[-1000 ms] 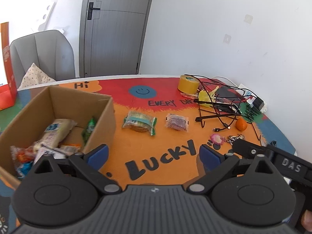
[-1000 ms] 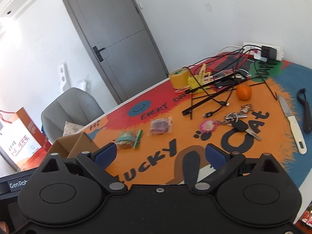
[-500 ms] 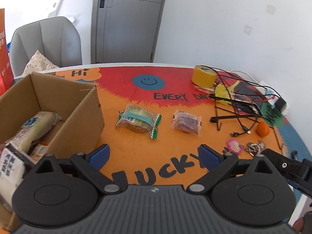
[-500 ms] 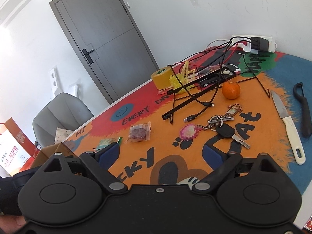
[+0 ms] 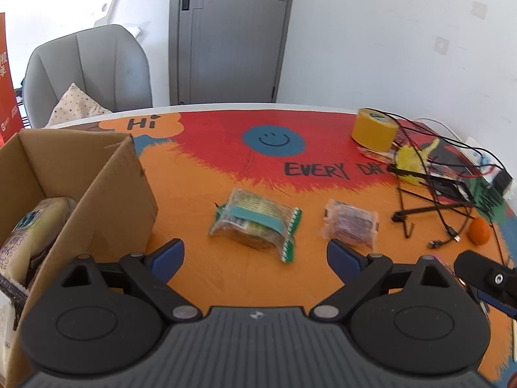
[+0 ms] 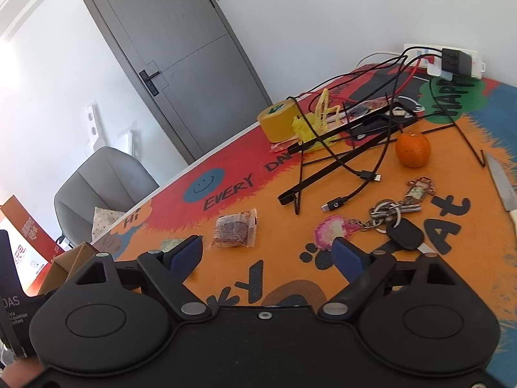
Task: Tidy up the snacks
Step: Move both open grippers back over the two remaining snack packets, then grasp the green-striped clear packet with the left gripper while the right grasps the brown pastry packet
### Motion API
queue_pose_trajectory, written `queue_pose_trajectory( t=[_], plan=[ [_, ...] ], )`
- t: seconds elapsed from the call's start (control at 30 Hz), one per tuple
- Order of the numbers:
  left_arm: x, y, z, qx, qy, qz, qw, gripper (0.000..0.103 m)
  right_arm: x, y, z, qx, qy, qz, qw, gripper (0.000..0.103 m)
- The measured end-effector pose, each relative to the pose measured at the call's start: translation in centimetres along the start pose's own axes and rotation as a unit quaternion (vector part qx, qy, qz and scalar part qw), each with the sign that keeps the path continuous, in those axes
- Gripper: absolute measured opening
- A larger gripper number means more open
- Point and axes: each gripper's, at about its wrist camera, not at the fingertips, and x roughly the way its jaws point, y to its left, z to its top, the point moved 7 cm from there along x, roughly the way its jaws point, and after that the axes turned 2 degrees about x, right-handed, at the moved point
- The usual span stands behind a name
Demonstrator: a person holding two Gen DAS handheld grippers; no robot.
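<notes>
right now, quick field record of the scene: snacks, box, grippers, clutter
loose snacks: green-striped packet and brown packet, both on the table mat, apart from each other
box: cardboard box at left, snacks already inside
left gripper: open, empty, facing the green-striped packet
right gripper: open, empty, jaws just been closing
clutter: tape roll, orange, keys, cables

— What's on my table (image 5: 200, 278) from the left camera?

— I see the cardboard box (image 5: 106, 194) at the left, with packets (image 5: 35, 226) inside. Right of it lies the green-banded snack (image 5: 255, 223), then the smaller snack packet (image 5: 350, 226) just beside it.

— And further right?

— Behind them, near the far edge, I have the tape roll (image 5: 373, 129). The cables (image 5: 433, 194) sprawl right of it, with the orange (image 5: 480, 231) at their near side.
</notes>
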Motion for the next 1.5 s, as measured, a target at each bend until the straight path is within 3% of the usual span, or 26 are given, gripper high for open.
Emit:
queue_pose_trajectory(
  t=[0.7, 0.77, 0.83, 0.9, 1.5],
  plan=[
    [6.8, 0.1, 1.0, -0.015, 0.025, 0.030, 0.9991, 0.094, 6.8, 1.3, 1.7, -0.012, 0.042, 0.002, 0.999, 0.087],
    [6.8, -0.1, 0.9, -0.004, 0.016, 0.034, 0.9993, 0.087, 7.3, 1.5, 1.8, -0.013, 0.045, 0.001, 0.999, 0.087],
    [6.5, -0.1, 1.0, 0.000, 0.006, 0.031, 0.9995, 0.064, 7.9, 1.7, 1.7, -0.015, 0.048, -0.001, 0.999, 0.087],
    [6.2, 0.1, 1.1, -0.008, 0.003, 0.023, 0.9997, 0.054, 8.5, 2.0, 1.5, -0.016, 0.053, -0.004, 0.998, 0.086],
    [3.3, 2.4, 2.5, -0.060, -0.021, -0.005, 0.9979, 0.052, 12.3, 4.6, 0.3, -0.052, 0.069, -0.047, 0.995, 0.078]
  ],
)
